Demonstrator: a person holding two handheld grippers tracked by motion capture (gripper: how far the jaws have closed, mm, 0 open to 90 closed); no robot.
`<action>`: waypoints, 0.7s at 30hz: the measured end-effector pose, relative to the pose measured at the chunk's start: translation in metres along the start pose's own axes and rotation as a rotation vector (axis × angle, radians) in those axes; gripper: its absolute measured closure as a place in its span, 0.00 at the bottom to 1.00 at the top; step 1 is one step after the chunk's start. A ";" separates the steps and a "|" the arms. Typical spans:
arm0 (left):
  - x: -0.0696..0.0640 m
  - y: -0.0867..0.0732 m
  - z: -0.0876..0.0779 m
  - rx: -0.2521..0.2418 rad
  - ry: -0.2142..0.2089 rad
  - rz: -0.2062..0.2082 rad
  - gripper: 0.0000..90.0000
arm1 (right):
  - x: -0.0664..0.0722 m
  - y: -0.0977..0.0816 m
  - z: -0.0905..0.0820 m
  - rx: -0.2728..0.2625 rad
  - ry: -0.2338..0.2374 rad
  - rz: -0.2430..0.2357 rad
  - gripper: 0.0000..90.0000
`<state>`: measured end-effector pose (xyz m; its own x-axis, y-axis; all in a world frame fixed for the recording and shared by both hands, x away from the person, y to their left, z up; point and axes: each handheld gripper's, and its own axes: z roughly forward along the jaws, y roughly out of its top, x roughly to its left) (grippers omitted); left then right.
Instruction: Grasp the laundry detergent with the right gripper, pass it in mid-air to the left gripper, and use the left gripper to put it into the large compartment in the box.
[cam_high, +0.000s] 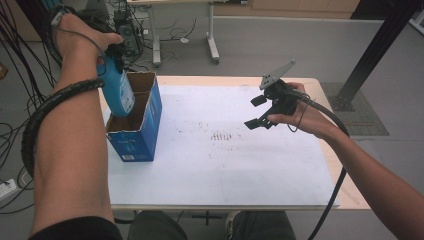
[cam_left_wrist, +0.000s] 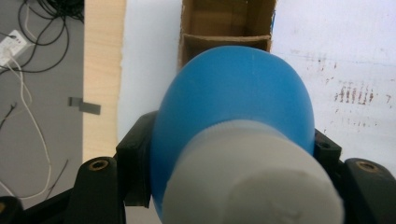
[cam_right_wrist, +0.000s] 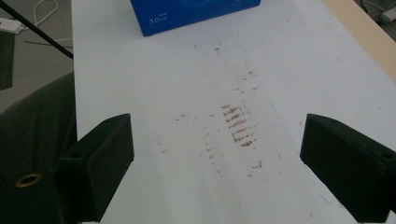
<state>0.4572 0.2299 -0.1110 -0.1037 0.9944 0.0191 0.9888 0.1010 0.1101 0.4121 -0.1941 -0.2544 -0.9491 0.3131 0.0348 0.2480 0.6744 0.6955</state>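
Here the left gripper's (cam_high: 116, 59) fingers clamp a blue bottle (cam_high: 118, 90); right gripper's (cam_high: 260, 111) gape.

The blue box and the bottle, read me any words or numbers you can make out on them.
"5.0": white print on the box side, seen in the right gripper view; the small characters after it are too blurred to read.
White label print low on the box's front in the high view: too small to read.
Bottle, held in the left gripper: its pale label shows no readable text.
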 end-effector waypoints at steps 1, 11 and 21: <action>0.000 0.000 0.003 0.004 0.000 0.000 0.40 | 0.000 0.000 0.000 0.000 0.000 0.001 0.11; -0.004 0.000 0.036 0.001 0.004 0.012 0.40 | 0.000 -0.002 0.001 0.001 -0.003 0.005 0.11; -0.010 -0.001 0.067 0.009 0.009 0.026 0.40 | -0.001 -0.003 0.003 0.004 -0.005 0.012 0.11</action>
<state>0.4640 0.2217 -0.1780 -0.0784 0.9964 0.0307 0.9921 0.0750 0.1002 0.4131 -0.1948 -0.2588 -0.9451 0.3245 0.0398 0.2603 0.6732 0.6921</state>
